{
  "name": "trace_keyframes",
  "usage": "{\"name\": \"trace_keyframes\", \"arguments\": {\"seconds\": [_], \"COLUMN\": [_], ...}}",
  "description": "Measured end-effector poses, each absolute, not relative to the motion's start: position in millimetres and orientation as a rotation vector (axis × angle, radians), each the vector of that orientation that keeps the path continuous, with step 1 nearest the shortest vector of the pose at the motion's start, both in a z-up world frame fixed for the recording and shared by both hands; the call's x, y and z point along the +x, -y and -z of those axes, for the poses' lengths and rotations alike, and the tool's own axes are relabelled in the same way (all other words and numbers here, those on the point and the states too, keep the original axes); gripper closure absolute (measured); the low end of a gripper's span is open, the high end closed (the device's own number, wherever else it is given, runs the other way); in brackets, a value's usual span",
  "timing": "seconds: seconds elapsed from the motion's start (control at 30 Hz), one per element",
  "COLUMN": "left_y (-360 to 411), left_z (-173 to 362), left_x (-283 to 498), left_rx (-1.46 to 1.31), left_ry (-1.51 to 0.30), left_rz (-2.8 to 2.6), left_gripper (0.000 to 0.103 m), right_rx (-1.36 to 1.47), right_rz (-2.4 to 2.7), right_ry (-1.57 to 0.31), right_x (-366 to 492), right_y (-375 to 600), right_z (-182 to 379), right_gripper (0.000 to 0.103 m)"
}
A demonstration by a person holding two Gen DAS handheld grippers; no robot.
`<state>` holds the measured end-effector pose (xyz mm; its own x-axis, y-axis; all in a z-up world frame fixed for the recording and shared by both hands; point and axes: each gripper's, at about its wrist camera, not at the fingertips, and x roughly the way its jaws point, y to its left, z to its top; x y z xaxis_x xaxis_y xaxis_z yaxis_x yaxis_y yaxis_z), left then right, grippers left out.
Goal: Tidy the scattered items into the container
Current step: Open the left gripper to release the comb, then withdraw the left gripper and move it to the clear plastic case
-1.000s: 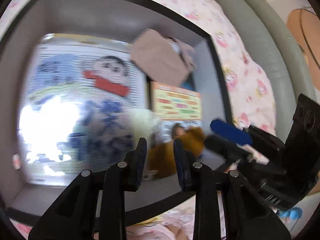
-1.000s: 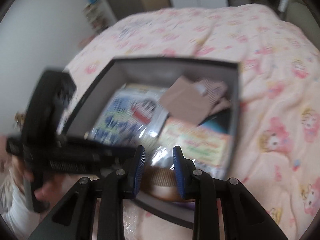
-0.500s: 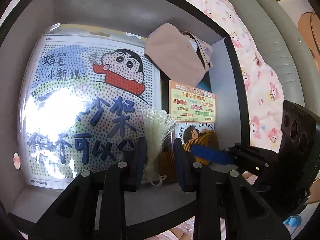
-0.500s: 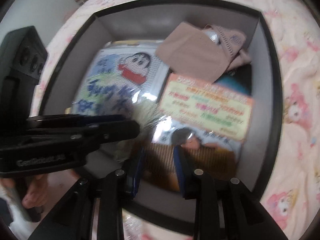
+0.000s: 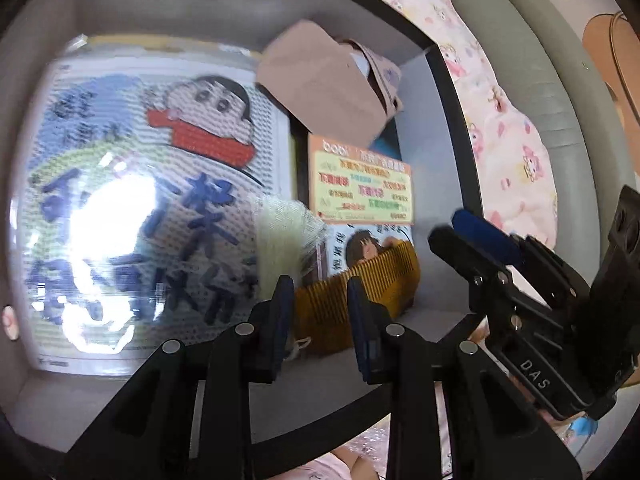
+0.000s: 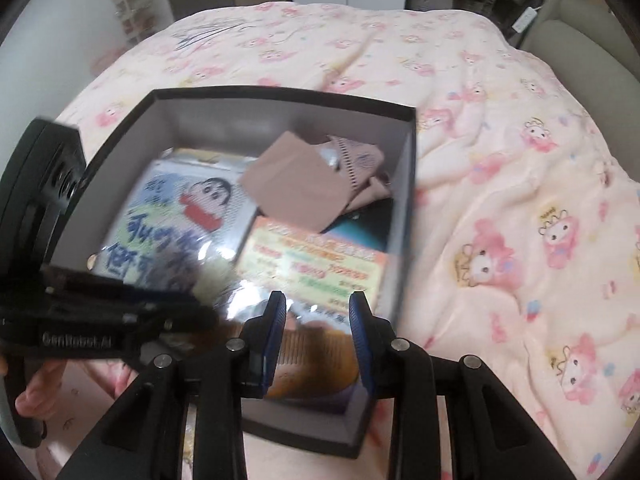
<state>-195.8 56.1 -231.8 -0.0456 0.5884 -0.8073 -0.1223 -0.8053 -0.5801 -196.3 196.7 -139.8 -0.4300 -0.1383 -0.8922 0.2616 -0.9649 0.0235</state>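
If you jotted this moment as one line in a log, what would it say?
wooden comb lying in box | left gripper open, empty | right gripper open, empty | both above box

The left wrist view looks closely down into the box (image 5: 448, 92), while the right wrist view faces it from farther back, above the bedspread (image 6: 520, 160).
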Motion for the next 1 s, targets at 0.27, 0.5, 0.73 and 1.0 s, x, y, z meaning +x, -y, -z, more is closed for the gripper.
{"name": "trace_keyframes", "arguments": {"seconds": [0.27, 0.5, 0.73, 1.0], "left_y": [-43.2, -64.2, -72.6, -53.7], "left_z": [227.2, 232.2, 230.7, 170.4], "left_x": [-200.7, -195.5, -187.4, -178.0], "left_rx": [-1.681, -1.709, -1.727, -1.546], "left_ry": [0.630, 0.505, 0.433, 0.377], "left_rz": [-1.950, -1.963, -1.958, -2.120], "left_gripper": [0.068, 0.072, 0.072, 0.059], "right_rx": [1.535, 1.534, 1.527, 1.377], "right_rz": [2.436, 2.472, 2.503, 2.565], "right_ry": [-0.186, -0.248, -0.226, -0.141], "right_x": [-196.4, -192.7, -183.9, -152.9], "right_y": [-190.6, -187.4, -184.8, -183.0], "right_z": [143.8, 145.2, 149.3, 116.1], "right_gripper": [0.074, 0.074, 0.074, 0.072]}}
